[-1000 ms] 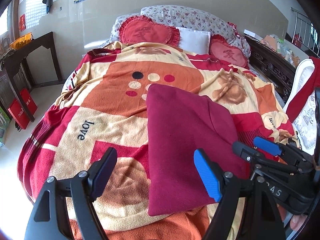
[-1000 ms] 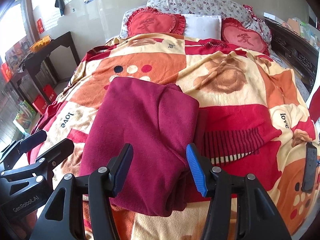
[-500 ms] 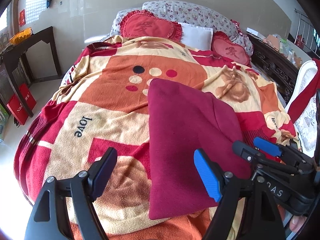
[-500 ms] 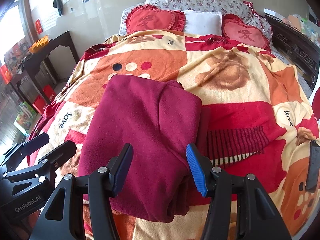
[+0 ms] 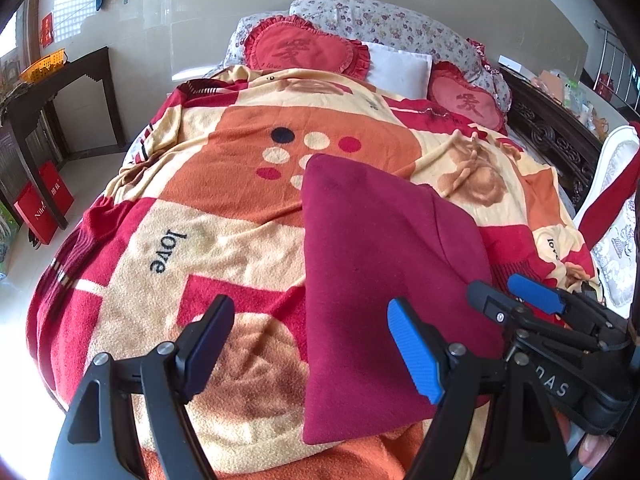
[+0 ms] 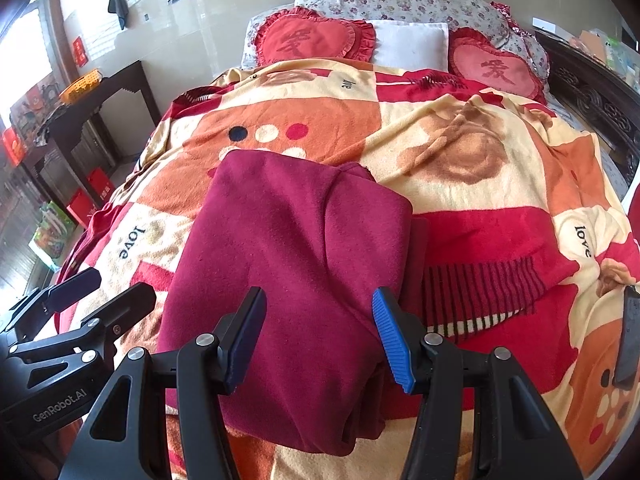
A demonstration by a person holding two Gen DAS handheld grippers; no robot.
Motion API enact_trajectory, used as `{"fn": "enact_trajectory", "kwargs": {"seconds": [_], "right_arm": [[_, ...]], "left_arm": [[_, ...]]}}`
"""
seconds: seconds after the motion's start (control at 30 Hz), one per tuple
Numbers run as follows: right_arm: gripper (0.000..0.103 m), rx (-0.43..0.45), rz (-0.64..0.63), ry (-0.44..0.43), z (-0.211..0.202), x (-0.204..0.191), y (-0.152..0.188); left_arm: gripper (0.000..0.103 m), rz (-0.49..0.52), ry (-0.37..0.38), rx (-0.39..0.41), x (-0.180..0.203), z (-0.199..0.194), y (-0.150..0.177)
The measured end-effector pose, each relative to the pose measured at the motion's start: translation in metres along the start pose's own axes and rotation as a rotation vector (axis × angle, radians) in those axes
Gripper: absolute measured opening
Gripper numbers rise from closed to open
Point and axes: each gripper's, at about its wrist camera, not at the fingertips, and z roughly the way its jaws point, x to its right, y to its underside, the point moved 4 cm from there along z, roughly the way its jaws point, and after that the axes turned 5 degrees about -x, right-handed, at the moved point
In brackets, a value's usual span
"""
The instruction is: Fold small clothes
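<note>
A dark red folded garment (image 5: 384, 264) lies flat on the patterned blanket (image 5: 224, 240), near the bed's front edge. In the right wrist view the garment (image 6: 296, 248) shows a folded layer along its right side. My left gripper (image 5: 310, 346) hovers open over the garment's left edge, nothing between its fingers. My right gripper (image 6: 320, 338) hovers open just above the garment's near end, pads apart and not pressing. Each gripper shows in the other's view: the right gripper (image 5: 516, 300) at the garment's right edge, the left gripper (image 6: 100, 292) to the garment's left.
Two red heart cushions (image 5: 304, 50) and a white pillow (image 5: 396, 68) lie at the head of the bed. A dark wooden side table (image 5: 60, 80) and red bags (image 5: 42, 208) stand on the left. A carved bed frame (image 5: 552, 136) runs along the right. A black flat object (image 6: 630, 336) lies on the blanket.
</note>
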Motion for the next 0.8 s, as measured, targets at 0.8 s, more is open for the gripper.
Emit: {"fn": "enact_trajectory", "kwargs": {"seconds": [0.8], "right_arm": [[0.036, -0.006, 0.015, -0.005, 0.0016, 0.0019, 0.0023]], "left_arm": [[0.083, 0.053, 0.012, 0.067, 0.0094, -0.0044, -0.0043]]}}
